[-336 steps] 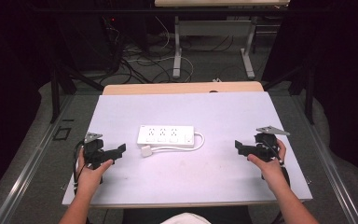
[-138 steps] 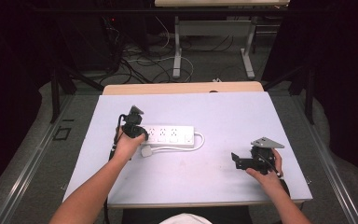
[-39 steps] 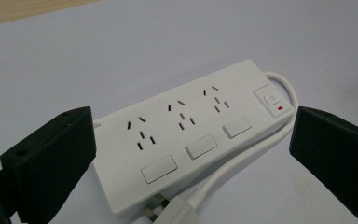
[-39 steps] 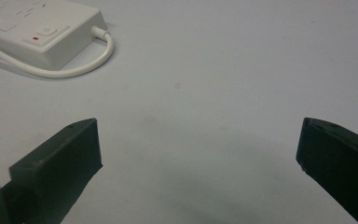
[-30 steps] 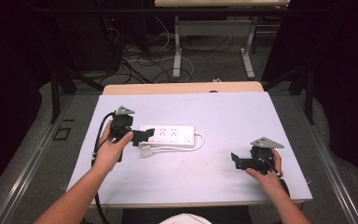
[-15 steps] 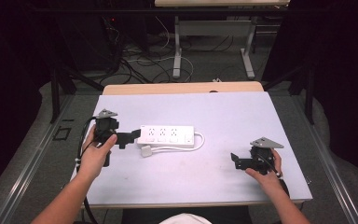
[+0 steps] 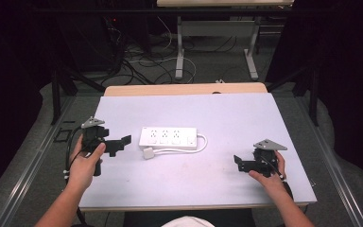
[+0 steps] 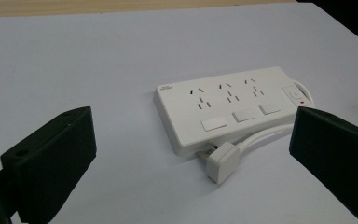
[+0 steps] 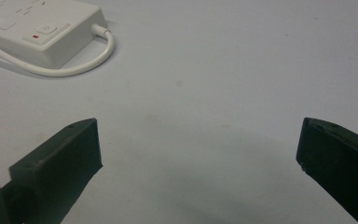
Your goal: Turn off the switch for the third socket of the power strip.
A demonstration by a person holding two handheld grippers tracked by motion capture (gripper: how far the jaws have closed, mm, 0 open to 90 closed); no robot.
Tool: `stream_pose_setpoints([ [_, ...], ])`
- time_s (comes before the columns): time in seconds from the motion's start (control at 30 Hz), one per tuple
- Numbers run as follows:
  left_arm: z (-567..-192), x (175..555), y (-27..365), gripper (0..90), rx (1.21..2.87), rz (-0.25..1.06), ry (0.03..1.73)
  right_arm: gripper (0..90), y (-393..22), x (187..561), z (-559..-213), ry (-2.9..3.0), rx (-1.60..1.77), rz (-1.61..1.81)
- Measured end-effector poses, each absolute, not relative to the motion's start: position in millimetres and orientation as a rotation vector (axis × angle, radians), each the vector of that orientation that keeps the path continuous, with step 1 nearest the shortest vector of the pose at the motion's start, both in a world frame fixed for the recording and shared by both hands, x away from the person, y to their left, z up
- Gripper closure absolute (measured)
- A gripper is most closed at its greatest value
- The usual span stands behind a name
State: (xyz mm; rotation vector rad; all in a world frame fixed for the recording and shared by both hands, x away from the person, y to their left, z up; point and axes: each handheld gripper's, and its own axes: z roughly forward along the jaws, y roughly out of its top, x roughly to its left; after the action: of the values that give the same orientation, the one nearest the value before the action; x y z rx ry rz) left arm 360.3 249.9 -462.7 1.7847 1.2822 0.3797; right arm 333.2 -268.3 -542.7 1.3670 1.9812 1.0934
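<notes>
I'm holding my left gripper [image 8: 186, 186] wide open, empty; the power strip [image 8: 228, 105] is lying crosswise just ahead, nearer than my open right gripper [image 7: 240, 163].

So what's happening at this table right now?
A person holds a claw in each hand over a white table. A white power strip lies mid-table, its cable looped round to a plug lying loose beside it. The left claw hangs open, pointed at the strip without touching it. The right claw sits open, apart from it.
</notes>
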Motion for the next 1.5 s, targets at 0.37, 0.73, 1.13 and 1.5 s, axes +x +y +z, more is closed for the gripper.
stream_pose_setpoints([
  [0.37,-476,350,275,0.4,1.718,0.389,1.343,0.0,-268,333,-543,1.984,1.364,1.092],
  [0.73,-505,340,289,0.5,1.685,0.375,1.377,0.0,-267,333,-543,1.985,1.370,1.091],
  [1.13,-536,337,297,0.7,1.661,0.374,1.409,0.0,-267,333,-544,1.988,1.377,1.088],
  [1.5,-552,339,301,0.7,1.703,0.380,1.436,0.0,-266,332,-544,1.997,1.372,1.092],
])
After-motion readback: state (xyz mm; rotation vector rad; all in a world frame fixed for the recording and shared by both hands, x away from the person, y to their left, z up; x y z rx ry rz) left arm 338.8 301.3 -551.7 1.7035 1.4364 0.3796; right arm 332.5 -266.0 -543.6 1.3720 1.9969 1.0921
